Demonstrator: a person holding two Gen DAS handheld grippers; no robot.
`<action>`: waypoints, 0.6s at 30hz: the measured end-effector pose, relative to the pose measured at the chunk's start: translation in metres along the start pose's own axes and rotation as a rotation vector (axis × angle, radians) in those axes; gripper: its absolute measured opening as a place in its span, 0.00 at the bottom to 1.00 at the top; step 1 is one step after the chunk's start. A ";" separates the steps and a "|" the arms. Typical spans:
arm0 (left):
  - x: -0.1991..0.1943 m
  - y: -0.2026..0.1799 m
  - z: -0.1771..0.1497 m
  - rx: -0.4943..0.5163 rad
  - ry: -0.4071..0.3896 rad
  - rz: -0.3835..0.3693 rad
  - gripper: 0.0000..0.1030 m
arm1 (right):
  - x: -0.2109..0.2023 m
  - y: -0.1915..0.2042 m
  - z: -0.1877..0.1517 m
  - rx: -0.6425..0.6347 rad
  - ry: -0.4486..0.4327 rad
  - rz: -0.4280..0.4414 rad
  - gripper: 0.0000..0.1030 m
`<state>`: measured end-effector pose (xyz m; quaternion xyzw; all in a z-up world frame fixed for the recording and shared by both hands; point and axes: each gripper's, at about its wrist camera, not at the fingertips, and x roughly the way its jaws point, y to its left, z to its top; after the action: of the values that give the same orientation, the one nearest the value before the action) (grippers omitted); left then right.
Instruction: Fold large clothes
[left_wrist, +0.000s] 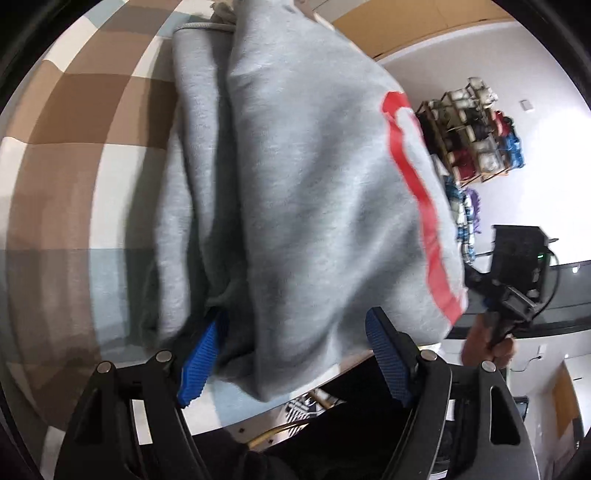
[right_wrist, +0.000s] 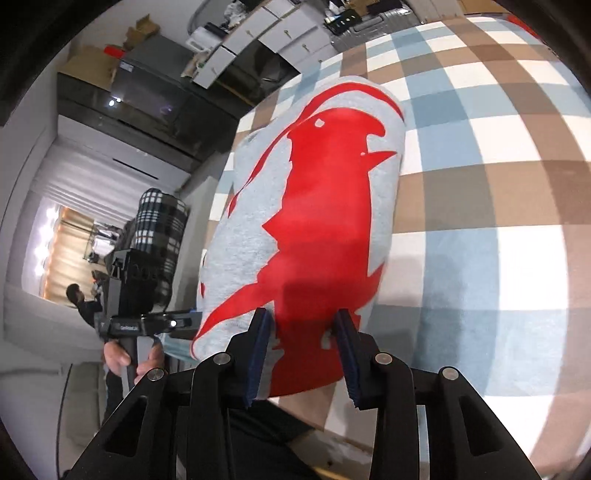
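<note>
A grey sweatshirt (left_wrist: 288, 177) with a large red print (right_wrist: 325, 221) lies folded into a long bundle on the checked table cover (right_wrist: 480, 184). My left gripper (left_wrist: 295, 328) is open, its blue pads (left_wrist: 201, 363) standing on either side of the bundle's near end. My right gripper (right_wrist: 303, 325) is open too, with the printed near end of the sweatshirt between its pads (right_wrist: 260, 354). The right gripper also shows in the left wrist view (left_wrist: 513, 295), and the left gripper in the right wrist view (right_wrist: 147, 325).
The table edge (left_wrist: 332, 384) runs just under the bundle's near end. A shelf with clothes (left_wrist: 476, 133) stands by the wall. Cabinets (right_wrist: 258, 40) and a plaid bundle (right_wrist: 159, 229) stand beyond the table's far side.
</note>
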<state>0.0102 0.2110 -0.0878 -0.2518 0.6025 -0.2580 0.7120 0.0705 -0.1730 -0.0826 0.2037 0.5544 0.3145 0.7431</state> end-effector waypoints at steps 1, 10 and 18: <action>0.000 -0.003 -0.002 0.018 -0.007 0.003 0.46 | 0.004 0.003 -0.003 -0.002 -0.003 0.006 0.36; -0.026 0.003 0.002 0.070 -0.067 0.047 0.08 | 0.006 0.016 -0.004 -0.063 0.026 -0.046 0.36; 0.013 0.025 -0.007 0.080 0.022 0.126 0.09 | 0.026 0.067 -0.004 -0.232 0.151 -0.262 0.36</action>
<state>0.0069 0.2210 -0.1150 -0.1817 0.6141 -0.2393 0.7298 0.0551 -0.1071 -0.0585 0.0186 0.5904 0.2910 0.7526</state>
